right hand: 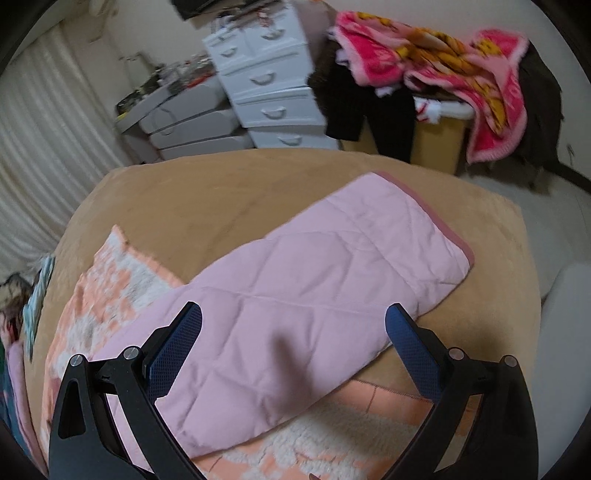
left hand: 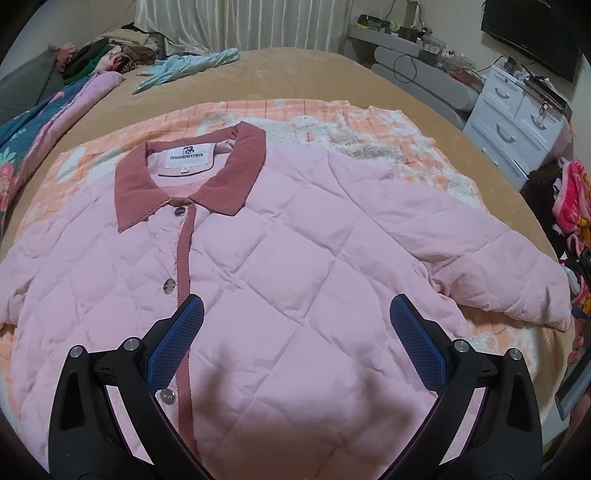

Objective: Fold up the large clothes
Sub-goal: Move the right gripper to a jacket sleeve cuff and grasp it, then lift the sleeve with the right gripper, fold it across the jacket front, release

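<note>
- Jacket (left hand: 295,236), pink and quilted, lies flat and face up on the bed (left hand: 303,74), buttoned down the front.
- Its collar (left hand: 192,177) is a darker rose, spread open with a white label (left hand: 186,155) showing inside.
- A rose placket (left hand: 184,258) runs down from the collar, with silver snaps (left hand: 169,286) just beside it.
- Under the jacket sits an orange-and-white blanket (left hand: 369,122), itself on the tan bed cover.
- One sleeve (right hand: 332,266) stretches out sideways across the blanket and onto the tan cover; its cuff (right hand: 443,225) has a rose edge.
- The left gripper (left hand: 295,314) hangs over the jacket's front, jaws spread wide and holding nothing; the placket passes under one blue pad (left hand: 177,343).
- The right gripper (right hand: 293,325) hangs above the sleeve, jaws likewise released and empty. Whether the fingertips touch the cloth is hard to judge from this blurred view.
- A white drawer unit (right hand: 266,85) stands beyond the bed.
- Next to it a bright pink and yellow blanket (right hand: 443,74) is heaped with dark clothes over a box.
- At the far side of the bed lie a pale blue garment (left hand: 188,66) and a pile of mixed clothes (left hand: 110,51), with a white curtain (left hand: 240,22) behind.
</note>
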Motion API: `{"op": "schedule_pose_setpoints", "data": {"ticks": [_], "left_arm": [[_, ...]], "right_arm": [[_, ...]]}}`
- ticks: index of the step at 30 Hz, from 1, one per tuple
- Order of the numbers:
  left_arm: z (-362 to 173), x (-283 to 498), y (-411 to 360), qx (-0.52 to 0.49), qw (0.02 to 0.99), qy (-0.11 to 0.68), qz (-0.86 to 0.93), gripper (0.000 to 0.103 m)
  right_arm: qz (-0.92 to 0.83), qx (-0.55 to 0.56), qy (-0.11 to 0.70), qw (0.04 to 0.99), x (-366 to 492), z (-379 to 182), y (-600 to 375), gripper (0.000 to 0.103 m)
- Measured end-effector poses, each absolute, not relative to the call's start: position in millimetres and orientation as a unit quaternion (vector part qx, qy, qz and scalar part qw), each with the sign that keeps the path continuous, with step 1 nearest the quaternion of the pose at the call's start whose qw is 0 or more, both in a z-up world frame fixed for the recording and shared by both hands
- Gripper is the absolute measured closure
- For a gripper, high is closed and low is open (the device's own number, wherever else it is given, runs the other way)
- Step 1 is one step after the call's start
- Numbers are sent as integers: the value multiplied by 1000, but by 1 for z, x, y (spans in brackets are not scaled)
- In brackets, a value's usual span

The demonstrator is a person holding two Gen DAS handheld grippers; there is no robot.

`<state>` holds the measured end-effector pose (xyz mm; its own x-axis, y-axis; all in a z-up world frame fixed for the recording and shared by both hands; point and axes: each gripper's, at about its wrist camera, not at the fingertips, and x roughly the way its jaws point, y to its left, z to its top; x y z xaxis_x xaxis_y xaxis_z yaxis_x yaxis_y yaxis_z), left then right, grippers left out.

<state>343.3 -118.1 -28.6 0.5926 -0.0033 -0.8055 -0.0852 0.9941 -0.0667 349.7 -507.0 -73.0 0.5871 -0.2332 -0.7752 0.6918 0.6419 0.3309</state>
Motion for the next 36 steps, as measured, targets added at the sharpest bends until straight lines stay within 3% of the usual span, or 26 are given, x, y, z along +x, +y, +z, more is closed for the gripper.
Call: {"op": "schedule_pose_setpoints", "data": {"ticks": [14,23,25,26,27,32,36], "left_arm": [[-46,364,-105,-58,881,468,27,8],[-43,363,-91,-68,883,465,23,8],[-41,363,-89,-71,883,463,16,8],[-39,362,-88,-73,884,462,11,8],[-38,361,-87,-73,884,461,11,8],[-26,355,-82,-75,890,450,11,8],[-12,349,-74,-80,894,440,12,8]], "right_arm": [[-293,473,353,752,336,-132,-556,4],[-287,488,325,758,339,-144,-565,6],[-286,490,312,762,336,-142,-568,26],[-280,491,303,767,333,-142,-571,52],[-264,499,295,771,333,-143,-572,67],[-223,472,268,810,339,-118,-565,82],[-181,434,234,851,342,-81,-549,86]]}}
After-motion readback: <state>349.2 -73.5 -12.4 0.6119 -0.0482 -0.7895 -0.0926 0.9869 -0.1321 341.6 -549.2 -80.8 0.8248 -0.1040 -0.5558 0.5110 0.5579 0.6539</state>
